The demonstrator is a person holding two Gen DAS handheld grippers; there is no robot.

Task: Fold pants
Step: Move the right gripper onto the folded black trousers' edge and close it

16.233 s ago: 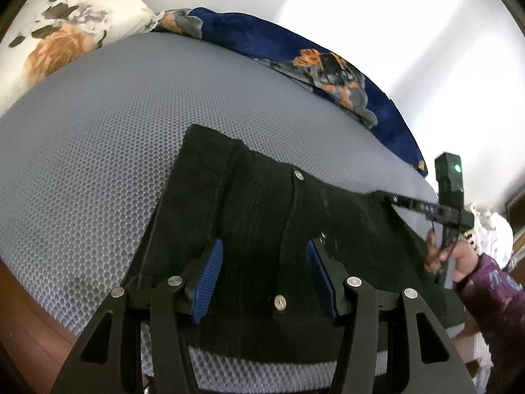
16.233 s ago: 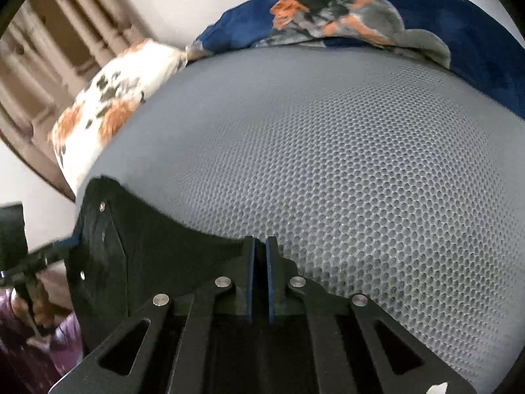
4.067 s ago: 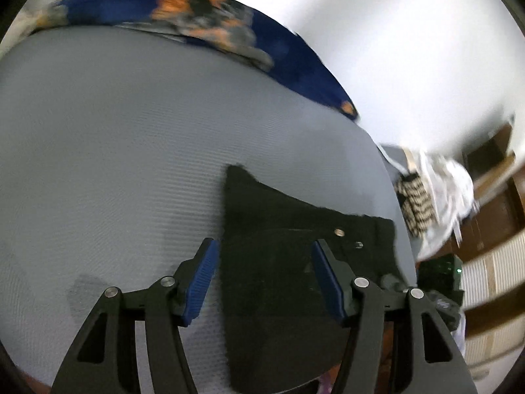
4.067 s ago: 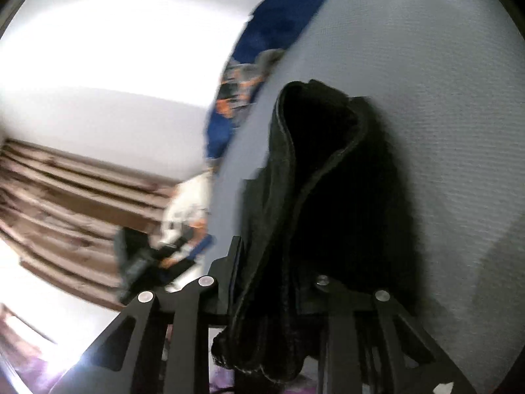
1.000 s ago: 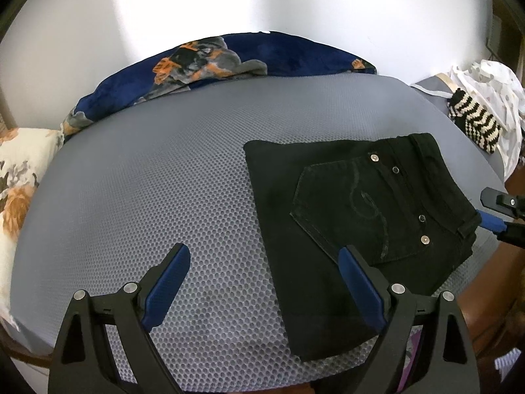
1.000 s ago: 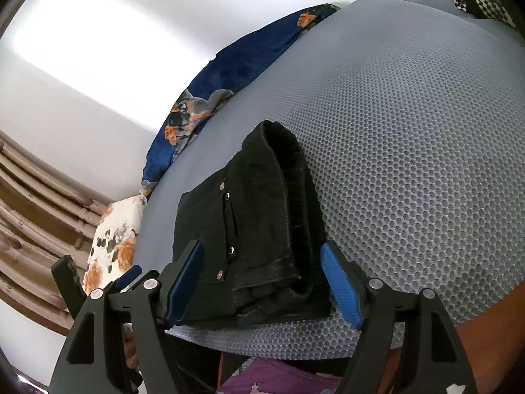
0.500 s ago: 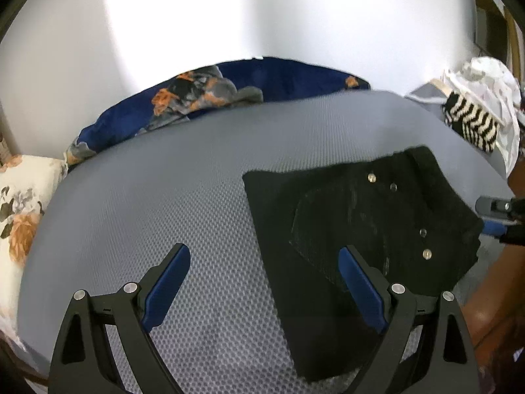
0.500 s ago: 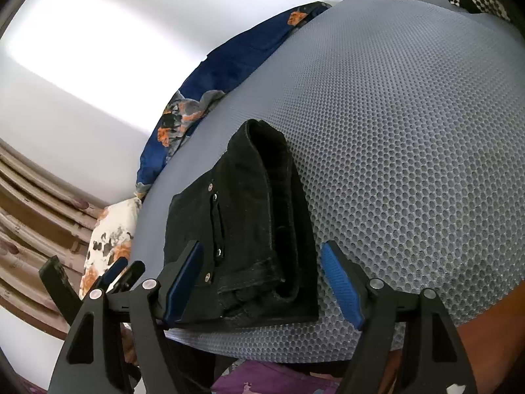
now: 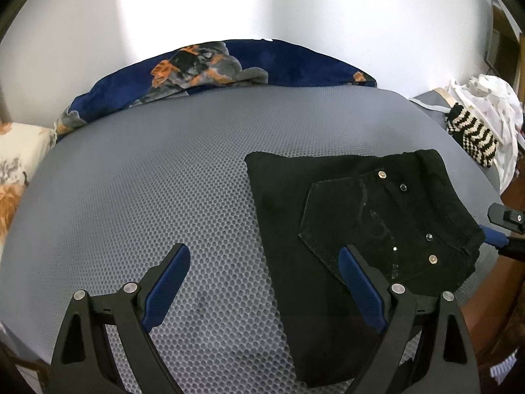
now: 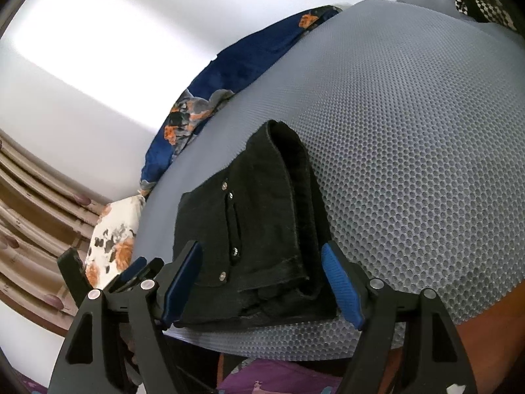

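The pants (image 9: 354,226) lay folded into a compact black bundle on the grey mesh-covered bed (image 9: 164,177), close to its near edge, back pocket and rivets facing up. Judging by the neat stack of layers seen end-on in the right wrist view, the folding looked finished or nearly so, with perhaps only a smoothing or squaring touch left.

From the left gripper (image 9: 264,284), the bundle sat at about 1 to 2 o'clock, its long axis running from roughly 7 o'clock near the camera toward 1 o'clock. The left jaws were spread wide and held nothing; the right-hand blue pad overlapped the bundle's pocket in the picture, though whether it touched the cloth could not be told. The left-hand pad hung over bare mesh.

From the right gripper (image 10: 262,282), the pants (image 10: 249,236) lay straight ahead at 12 o'clock, their open layered end pointing at the camera and the folded spine running away toward 12. These jaws were also spread wide and empty, straddling the near end of the bundle, one pad on each side, apparently not pressing it. The right gripper therefore seemed the nearer and better aligned of the two for any last nudge: a straight closing or forward push would meet the cloth squarely, while the left would have to shift toward 2 o'clock first.

A blue floral blanket (image 9: 229,69) lay along the far edge at 12 o'clock, well apart from the pants.
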